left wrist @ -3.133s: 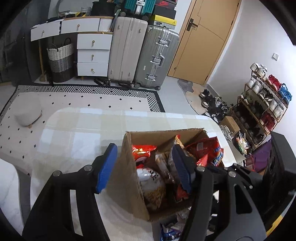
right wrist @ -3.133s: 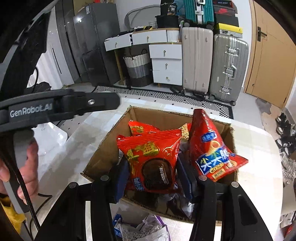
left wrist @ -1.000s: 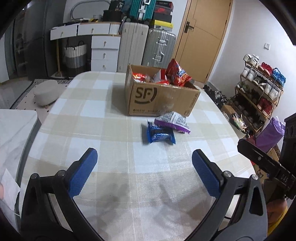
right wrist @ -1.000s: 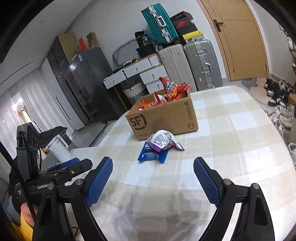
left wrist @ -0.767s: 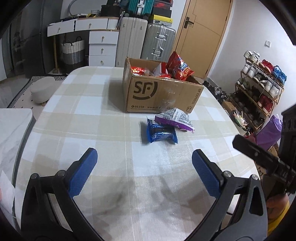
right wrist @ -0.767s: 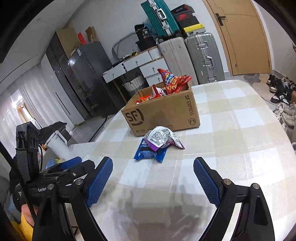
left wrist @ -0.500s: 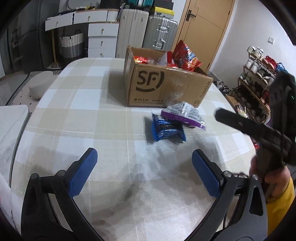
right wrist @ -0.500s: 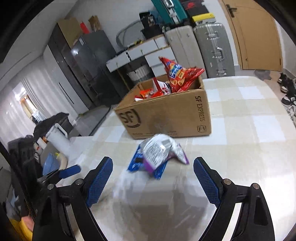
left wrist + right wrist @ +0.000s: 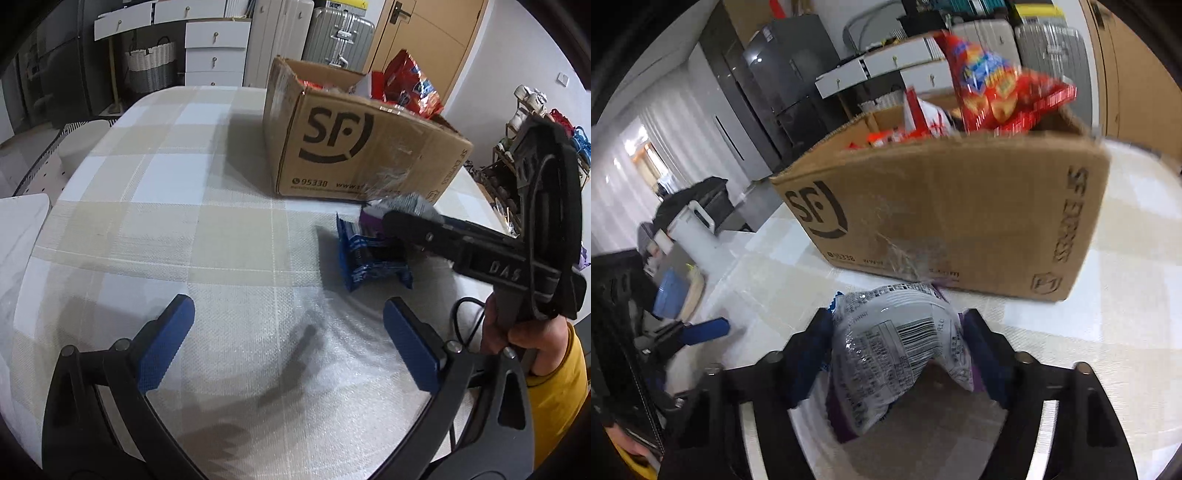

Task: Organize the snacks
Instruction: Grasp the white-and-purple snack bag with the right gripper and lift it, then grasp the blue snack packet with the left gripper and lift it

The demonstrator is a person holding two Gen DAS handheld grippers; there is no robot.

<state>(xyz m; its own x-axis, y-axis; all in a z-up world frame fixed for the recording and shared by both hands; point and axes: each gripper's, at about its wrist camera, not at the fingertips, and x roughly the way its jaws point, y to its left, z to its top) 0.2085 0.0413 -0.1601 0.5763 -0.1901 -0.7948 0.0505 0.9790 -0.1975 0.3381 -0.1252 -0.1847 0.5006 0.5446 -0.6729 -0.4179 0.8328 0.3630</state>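
Cardboard, foil and woven cloth

The box (image 9: 362, 147) was matt brown cardboard; the silver packet (image 9: 897, 354) looked glossy and crinkled; the counter (image 9: 221, 229) wore rough checked cloth.

Right wrist view: blue packet (image 9: 832, 301) almost wholly hidden behind silver-purple packet (image 9: 890, 354); right gripper (image 9: 895, 354) pads mostly masked by it. Box (image 9: 945, 218) lettering motion-blurred. Left wrist view: right gripper's arm covers part of both packets; box contents mostly hidden by its wall
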